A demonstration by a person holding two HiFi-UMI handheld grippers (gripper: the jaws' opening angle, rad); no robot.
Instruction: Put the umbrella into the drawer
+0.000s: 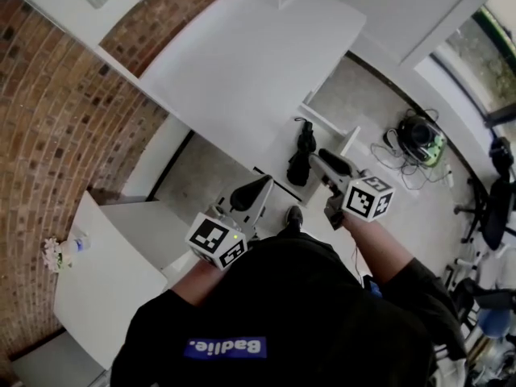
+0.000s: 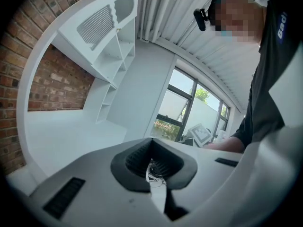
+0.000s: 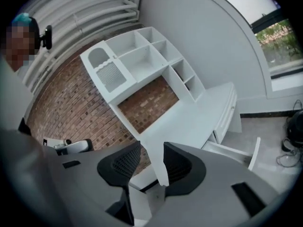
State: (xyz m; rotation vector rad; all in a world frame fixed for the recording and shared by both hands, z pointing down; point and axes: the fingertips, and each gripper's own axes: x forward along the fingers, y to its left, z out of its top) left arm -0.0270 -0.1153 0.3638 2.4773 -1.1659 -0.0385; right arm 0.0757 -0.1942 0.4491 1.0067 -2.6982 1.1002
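Observation:
In the head view the black folded umbrella lies in the open white drawer under the white desk. My right gripper hovers just right of the umbrella and above it. Its jaws stand apart with nothing between them, as the right gripper view also shows. My left gripper is held lower left of the drawer; in its own view the pads meet with nothing in them. The right gripper view shows the pulled-out drawer but not the umbrella.
A brick wall runs along the left. A white low cabinet carries a small object. Cables and a black-green device lie on the floor to the right, near an office chair. A white shelf unit hangs above the desk.

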